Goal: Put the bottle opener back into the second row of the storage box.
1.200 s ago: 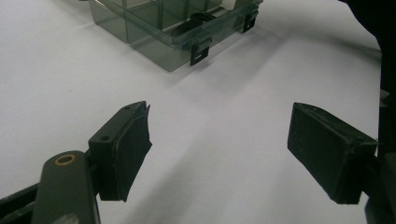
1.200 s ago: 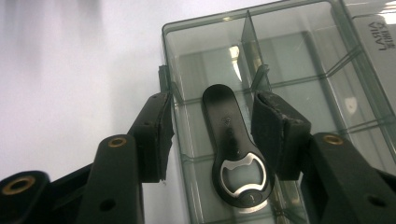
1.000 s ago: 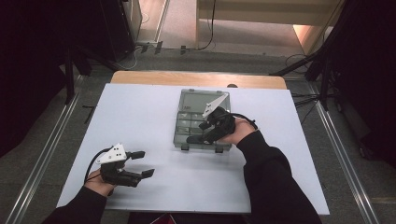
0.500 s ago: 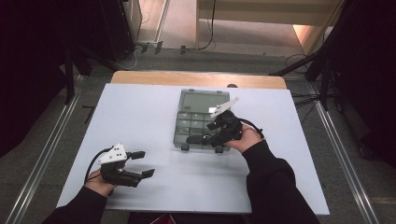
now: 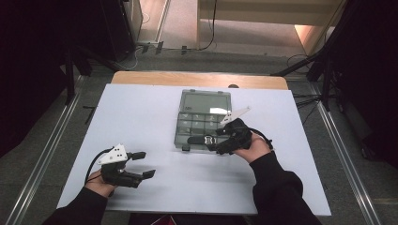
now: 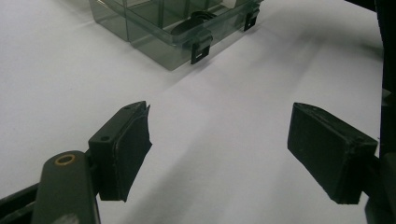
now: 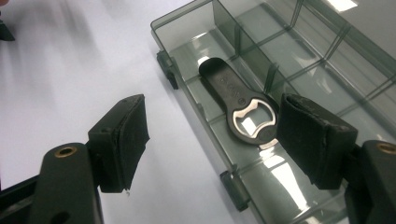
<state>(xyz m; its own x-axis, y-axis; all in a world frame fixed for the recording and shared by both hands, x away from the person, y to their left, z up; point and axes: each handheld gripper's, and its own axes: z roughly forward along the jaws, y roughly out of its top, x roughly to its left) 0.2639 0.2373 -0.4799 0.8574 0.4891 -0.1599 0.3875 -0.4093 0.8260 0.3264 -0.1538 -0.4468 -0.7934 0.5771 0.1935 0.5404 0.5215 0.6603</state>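
Black bottle opener (image 7: 238,105) in organizer box (image 7: 322,60), right gripper (image 7: 212,142) open

Three cameras around the compartment box (image 5: 204,119)

The high view looks forward and down from well above the box; the left gripper view faces it from well apart across bare table; the right gripper view sits just beside its near edge. All share the box.

Smoky translucent glossy plastic compartment box (image 7: 299,60) holding a black-handled bottle opener with shiny metal head (image 7: 240,112), on a matt white tabletop (image 5: 141,117).
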